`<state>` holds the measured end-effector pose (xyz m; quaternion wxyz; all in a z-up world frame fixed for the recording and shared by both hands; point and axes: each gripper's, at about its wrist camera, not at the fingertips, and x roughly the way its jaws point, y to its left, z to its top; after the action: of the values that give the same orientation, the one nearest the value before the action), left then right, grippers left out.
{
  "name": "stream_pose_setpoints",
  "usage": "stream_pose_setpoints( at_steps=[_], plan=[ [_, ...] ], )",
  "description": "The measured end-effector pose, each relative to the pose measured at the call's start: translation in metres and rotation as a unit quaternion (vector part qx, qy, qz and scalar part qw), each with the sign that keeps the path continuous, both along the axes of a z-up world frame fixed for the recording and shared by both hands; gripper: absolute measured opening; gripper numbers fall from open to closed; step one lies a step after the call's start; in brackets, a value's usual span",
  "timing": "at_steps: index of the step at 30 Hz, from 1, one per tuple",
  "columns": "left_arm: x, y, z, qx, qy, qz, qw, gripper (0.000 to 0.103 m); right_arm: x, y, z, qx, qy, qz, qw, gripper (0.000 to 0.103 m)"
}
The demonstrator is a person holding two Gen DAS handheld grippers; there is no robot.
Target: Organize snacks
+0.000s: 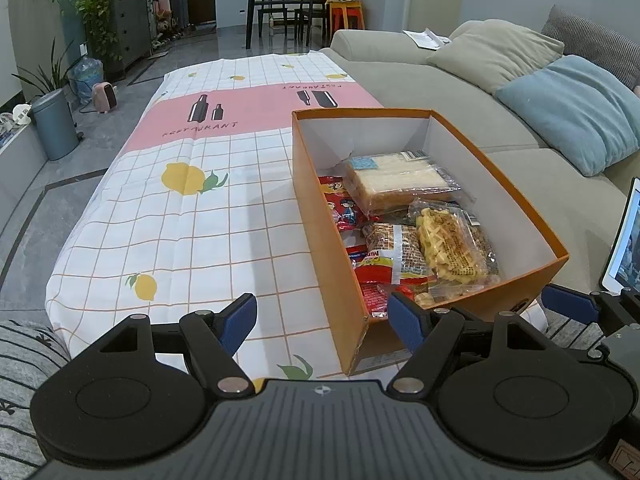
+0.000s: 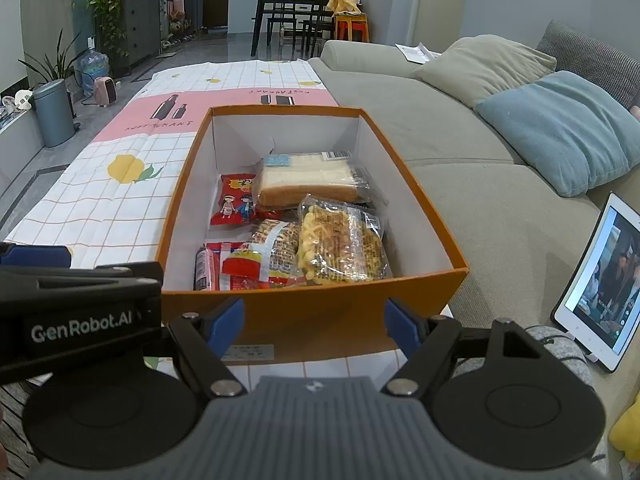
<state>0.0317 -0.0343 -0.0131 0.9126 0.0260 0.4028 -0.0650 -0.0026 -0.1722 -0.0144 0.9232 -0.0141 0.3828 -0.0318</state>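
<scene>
An orange cardboard box [image 1: 332, 240] [image 2: 304, 312] stands on the table's right side, white inside. It holds several snacks: a wrapped bread loaf [image 1: 396, 180] [image 2: 308, 180], a clear bag of yellow crisps [image 1: 448, 248] [image 2: 340, 244], a small red packet with cartoon figures [image 1: 344, 204] [image 2: 234, 204] and red wrappers [image 1: 376, 276] [image 2: 240, 266] at the near end. My left gripper [image 1: 322, 316] hovers open before the box's near left corner, nothing between its blue pads. My right gripper [image 2: 314, 322] is open in front of the box's near wall, empty.
A checked tablecloth with lemons and a pink band [image 1: 192, 200] [image 2: 120, 196] covers the low table. A grey sofa [image 1: 500, 152] [image 2: 460, 160] with a blue cushion [image 2: 560, 128] runs along the right. A lit tablet [image 2: 600, 280] leans near the right gripper. A bin [image 1: 54, 124] stands at the left.
</scene>
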Motion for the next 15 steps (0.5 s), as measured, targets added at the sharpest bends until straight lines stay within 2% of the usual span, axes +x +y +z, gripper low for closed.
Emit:
stream_pose_setpoints(
  at_steps=[15],
  plan=[
    [-0.0005,-0.0004,-0.0005,0.003,0.001,0.0,1.0,0.088,0.0005,-0.0002,-0.0012,-0.002,0.002,0.002,1.0,0.075]
  ],
)
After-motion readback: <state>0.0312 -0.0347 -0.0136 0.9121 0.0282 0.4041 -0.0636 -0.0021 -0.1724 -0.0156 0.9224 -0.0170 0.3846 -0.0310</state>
